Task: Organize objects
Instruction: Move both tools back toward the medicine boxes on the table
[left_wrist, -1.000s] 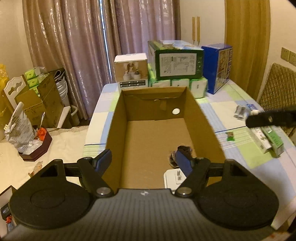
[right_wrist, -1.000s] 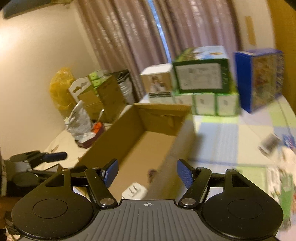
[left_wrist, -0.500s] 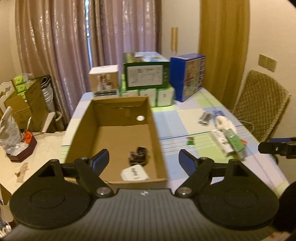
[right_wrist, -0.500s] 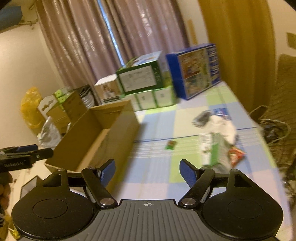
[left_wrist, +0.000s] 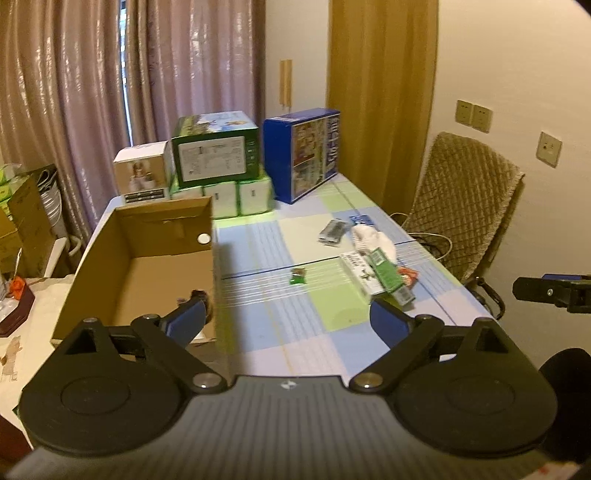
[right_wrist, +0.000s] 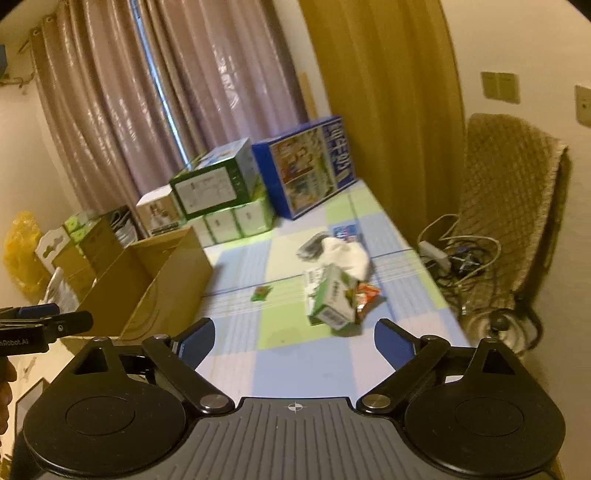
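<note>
Checked cloth covers our desk, curtains behind, a padded chair off to the side. Main target looks like the cardboard box on the left part of the desk, open-topped; a dark item sits low inside near its front wall, mostly hidden behind our left finger. So we judge sorting has started but is far from done. Left on the cloth, well apart from the box: a small green packet mid-desk, a green carton lying on a white carton, a red wrapper touching them, a white cloth lump just behind, a grey packet near that, and a blue card at the far side. Stacked retail boxes and a blue box stand at the back; cannot tell if they count.

Our left gripper has jaws spread wide, released, holding nothing, hovering over the near desk edge. Our right gripper also has jaws wide apart and empty, aimed at the green carton pile, not touching it. Probably that pile goes next.
</note>
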